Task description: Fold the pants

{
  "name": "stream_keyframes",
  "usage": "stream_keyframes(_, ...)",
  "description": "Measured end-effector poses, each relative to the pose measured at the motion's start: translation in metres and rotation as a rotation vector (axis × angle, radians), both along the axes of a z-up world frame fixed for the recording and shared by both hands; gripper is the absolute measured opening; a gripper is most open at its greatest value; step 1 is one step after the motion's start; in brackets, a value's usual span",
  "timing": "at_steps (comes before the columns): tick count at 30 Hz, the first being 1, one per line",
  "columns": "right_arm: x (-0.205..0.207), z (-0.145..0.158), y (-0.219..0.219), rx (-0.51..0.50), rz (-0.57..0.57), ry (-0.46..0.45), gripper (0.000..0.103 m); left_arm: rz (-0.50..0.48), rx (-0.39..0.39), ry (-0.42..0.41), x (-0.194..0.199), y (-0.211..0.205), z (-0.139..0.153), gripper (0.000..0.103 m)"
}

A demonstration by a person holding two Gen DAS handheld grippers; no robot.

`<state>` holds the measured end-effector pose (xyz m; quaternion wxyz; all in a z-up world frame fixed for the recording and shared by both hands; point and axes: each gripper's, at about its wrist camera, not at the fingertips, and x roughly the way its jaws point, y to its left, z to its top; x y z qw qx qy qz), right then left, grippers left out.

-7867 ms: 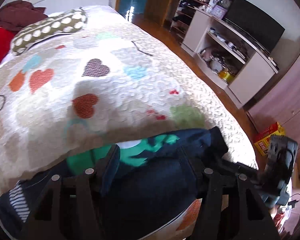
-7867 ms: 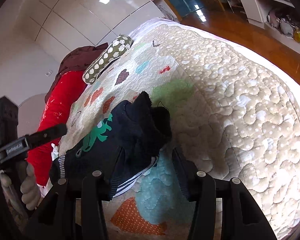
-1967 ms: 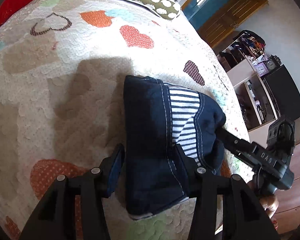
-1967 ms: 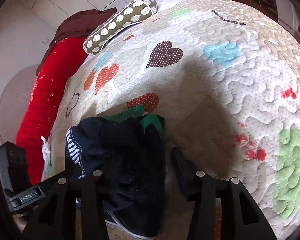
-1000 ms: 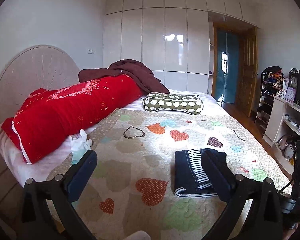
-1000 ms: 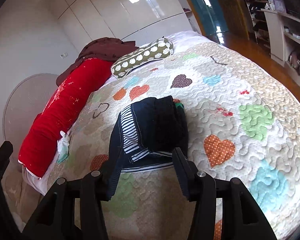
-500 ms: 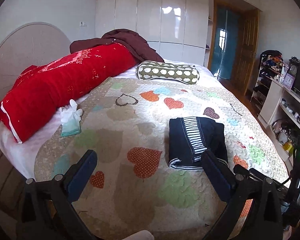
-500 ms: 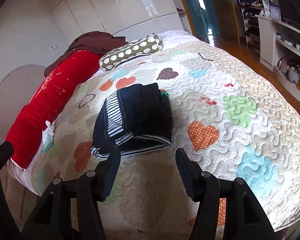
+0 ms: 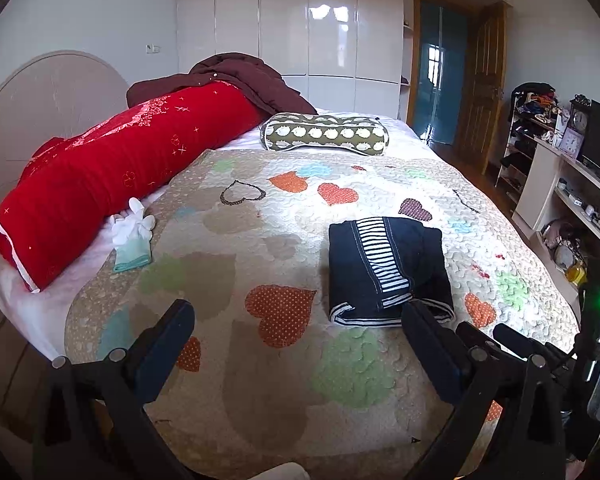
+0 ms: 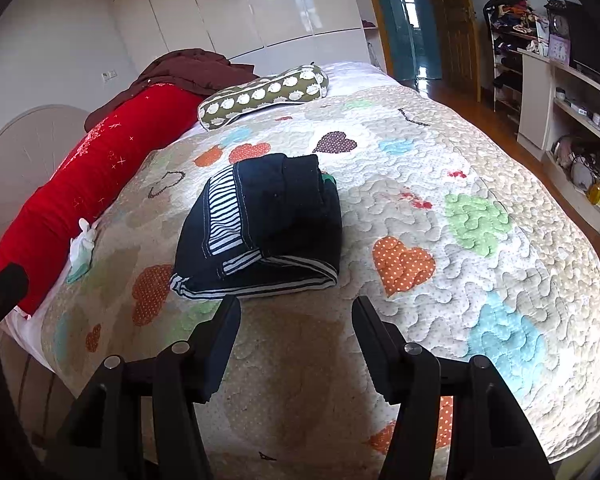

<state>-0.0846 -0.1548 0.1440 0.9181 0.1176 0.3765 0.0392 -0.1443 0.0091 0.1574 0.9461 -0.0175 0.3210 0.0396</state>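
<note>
Pants (image 9: 388,266): folded bundle you see lying on the quilt (image 9: 260,240), right of centre
Your left gripper (image 9: 296,326): released, spread wide, near edge
Your right gripper (image 10: 296,322): released, just short of the bundle

The near end of the bed (image 9: 260,420) is being cut off by the bottom edge in both views. A corner of the folded pants (image 9: 384,264) is being hidden behind a left gripper (image 9: 296,336) finger. Items on the shelves (image 10: 580,120) beside the bed are being shown too small to identify. The green print under the pants is being mostly covered.
</note>
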Motion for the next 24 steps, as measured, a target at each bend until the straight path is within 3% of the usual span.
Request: stream_keyframes(24,0.001,-0.011,0.005,-0.066,-0.009,0.044,0.065,-0.019,-0.022,0.093,0.013,0.001,-0.022,0.103)
